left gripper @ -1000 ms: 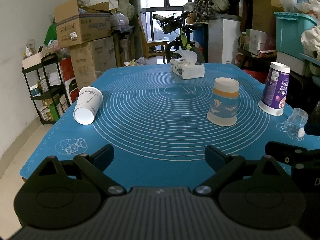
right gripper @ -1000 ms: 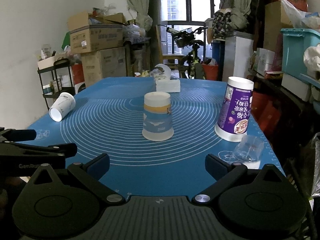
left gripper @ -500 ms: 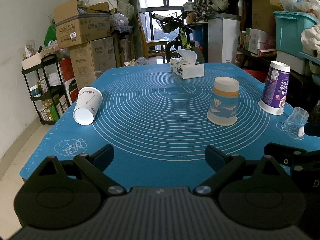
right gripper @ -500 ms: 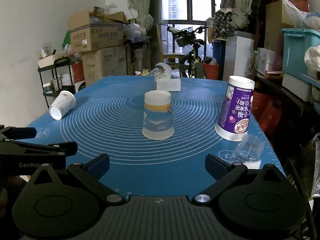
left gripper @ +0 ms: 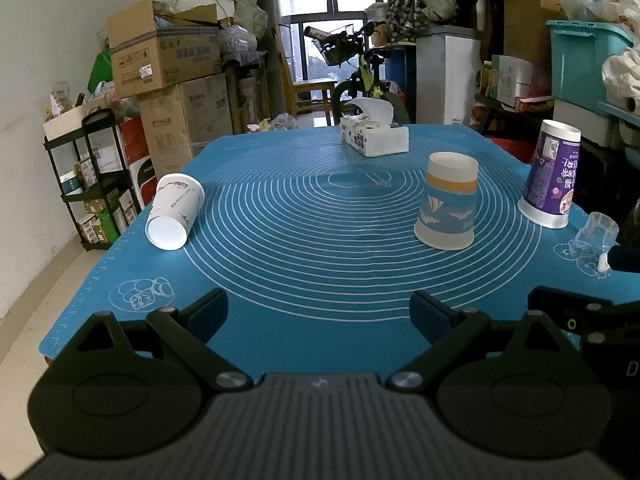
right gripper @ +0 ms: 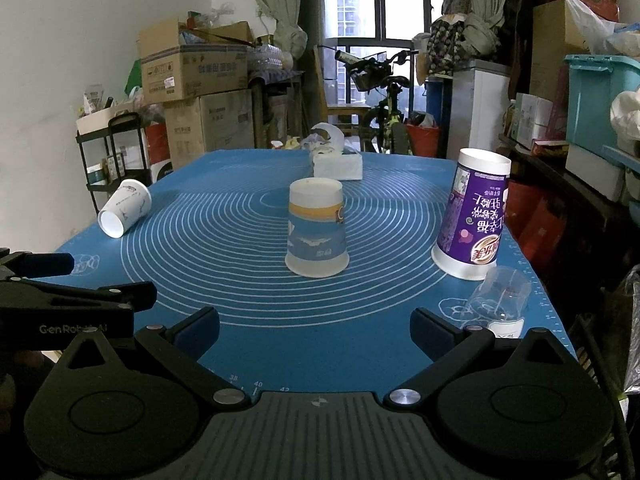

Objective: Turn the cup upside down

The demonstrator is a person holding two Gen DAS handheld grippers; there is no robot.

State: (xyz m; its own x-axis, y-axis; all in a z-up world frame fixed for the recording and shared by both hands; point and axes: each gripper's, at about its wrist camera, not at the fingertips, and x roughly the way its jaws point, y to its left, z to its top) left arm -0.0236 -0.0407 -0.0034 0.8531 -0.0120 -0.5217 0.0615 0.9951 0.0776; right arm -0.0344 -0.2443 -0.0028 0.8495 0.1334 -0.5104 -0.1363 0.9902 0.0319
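A: Anything different from a second ago?

B: Hardly. Both views match the earlier ones; the cups sit where they sat, and neither gripper has shifted noticeably.

A: Count the cups for me.

B: Four. A white cup [left gripper: 175,211] lies on its side near the left edge of the blue mat [left gripper: 320,264], mouth toward the camera. A blue-and-orange cup [left gripper: 447,207] stands mouth down right of centre. A tall purple cup [left gripper: 550,174] stands mouth down near the right edge, and a small clear plastic cup [right gripper: 499,295] lies tipped just in front of it, by the mat's right border.

A: Other things?

B: One tissue box [left gripper: 374,136] at the far end of the mat. Stacked cardboard boxes [left gripper: 172,76] and a black shelf rack [left gripper: 94,176] beyond the left edge.

A: The grippers?

B: The left gripper [left gripper: 319,312] hovers over the near edge, fingers spread wide, holding nothing. The right gripper [right gripper: 315,328] is likewise wide apart and empty, beside it on the near right.

A: Room to move?

B: The mat's middle, between the white cup and the blue-and-orange one, is open. The right edge is crowded: purple and clear cups nearly touching the border.
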